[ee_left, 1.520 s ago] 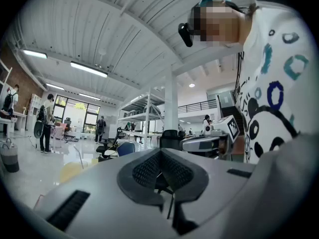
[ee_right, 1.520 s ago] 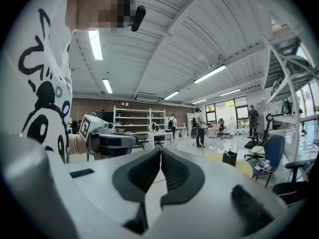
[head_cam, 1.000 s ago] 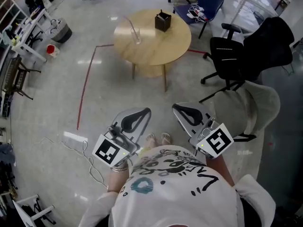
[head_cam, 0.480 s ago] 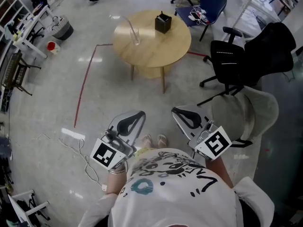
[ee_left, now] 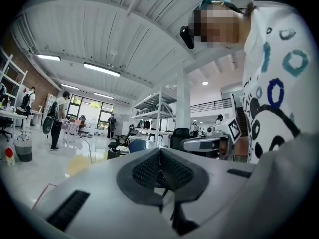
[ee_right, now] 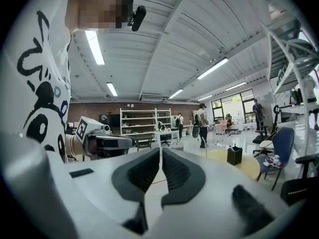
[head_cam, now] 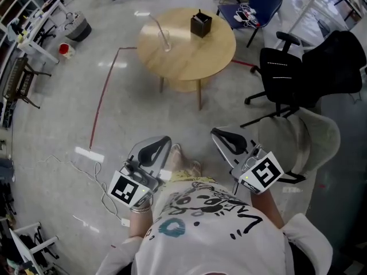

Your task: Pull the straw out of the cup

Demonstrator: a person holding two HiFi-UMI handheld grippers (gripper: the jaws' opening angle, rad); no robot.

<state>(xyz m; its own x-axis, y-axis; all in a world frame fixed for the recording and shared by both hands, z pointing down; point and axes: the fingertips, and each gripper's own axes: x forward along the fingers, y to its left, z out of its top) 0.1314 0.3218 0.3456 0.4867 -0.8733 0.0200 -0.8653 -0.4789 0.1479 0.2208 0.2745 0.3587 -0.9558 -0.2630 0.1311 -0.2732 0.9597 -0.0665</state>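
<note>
A clear cup (head_cam: 166,41) with a thin straw (head_cam: 155,23) leaning out of it stands on the left part of a round wooden table (head_cam: 189,59), far ahead of me. Both grippers are held close to my body, well short of the table. My left gripper (head_cam: 165,141) has its jaws together with nothing between them. My right gripper (head_cam: 215,133) is also shut and empty. In the right gripper view the straw (ee_right: 205,147) shows small past the closed jaws (ee_right: 161,156). The left gripper view shows its shut jaws (ee_left: 160,156) and the table (ee_left: 79,164) in the distance.
A black box (head_cam: 200,25) stands at the table's back. Black office chairs (head_cam: 301,67) and a pale grey seat (head_cam: 312,133) stand to the right, a blue chair (head_cam: 261,2) behind the table. A red tape line (head_cam: 100,105) and a cable with a power strip (head_cam: 89,153) lie on the floor at left.
I have stepped a little toward the table; one foot now shows ahead between the grippers. Both grippers moved slightly with me and stayed shut.
</note>
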